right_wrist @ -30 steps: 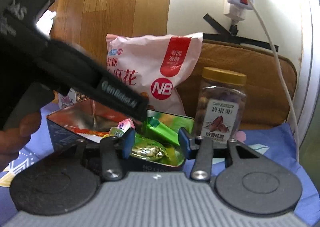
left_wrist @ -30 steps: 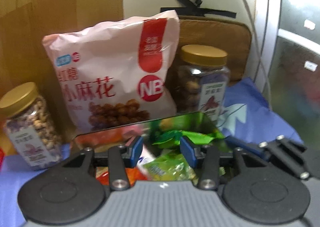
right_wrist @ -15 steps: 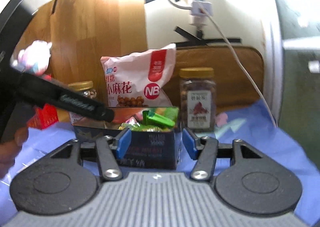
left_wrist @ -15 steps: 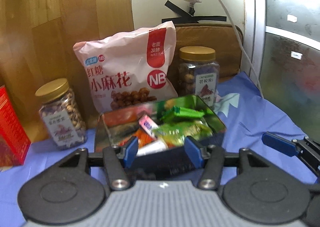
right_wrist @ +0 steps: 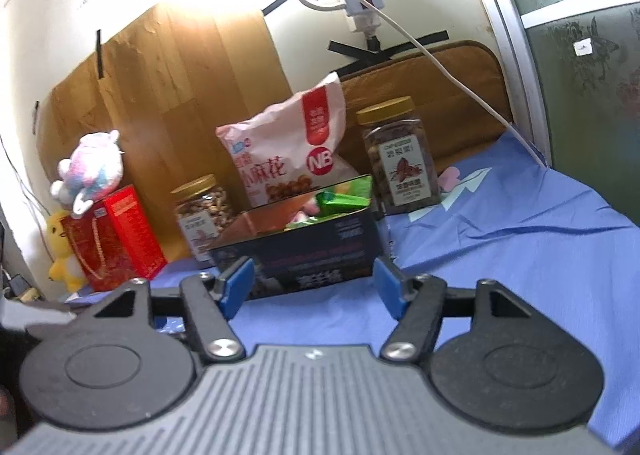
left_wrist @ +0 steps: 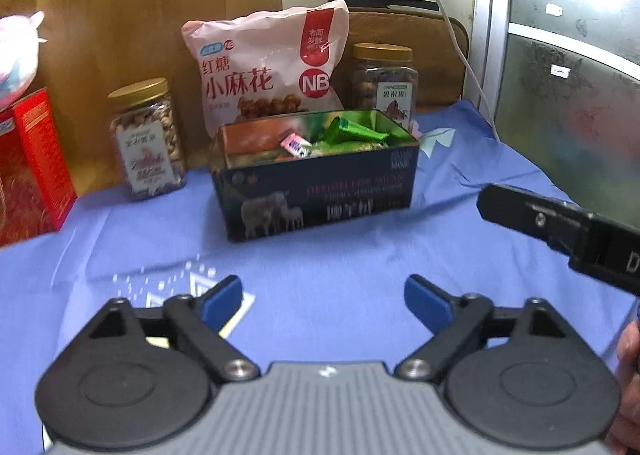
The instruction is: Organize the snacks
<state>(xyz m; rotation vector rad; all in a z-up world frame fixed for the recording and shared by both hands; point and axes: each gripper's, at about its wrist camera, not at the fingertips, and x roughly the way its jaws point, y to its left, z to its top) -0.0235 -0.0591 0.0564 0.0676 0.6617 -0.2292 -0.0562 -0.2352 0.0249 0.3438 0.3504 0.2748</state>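
A dark tin box (left_wrist: 320, 191) (right_wrist: 304, 251) full of wrapped snacks stands on the blue cloth. Behind it lean a pink snack bag (left_wrist: 268, 67) (right_wrist: 292, 151) and two gold-lidded nut jars, one on the left (left_wrist: 146, 139) (right_wrist: 204, 211), one on the right (left_wrist: 384, 83) (right_wrist: 400, 159). My left gripper (left_wrist: 322, 301) hovers over bare cloth in front of the box, its jaws opening wide with nothing between them. My right gripper (right_wrist: 314, 283) sits back from the box, its jaws also opening and empty. The right tool's black body (left_wrist: 560, 231) shows at the left wrist view's right edge.
A red carton (left_wrist: 28, 171) (right_wrist: 120, 235) stands at the left with a pink plush toy (right_wrist: 90, 171) on it and a yellow plush (right_wrist: 64, 251) beside it. A white cable (right_wrist: 440, 63) hangs from a wall power strip. A small flat card (left_wrist: 236, 319) lies under the left finger.
Both grippers have drawn back from over the box to the cloth in front of it. Both sets of jaws have spread wider. The right view has rolled.
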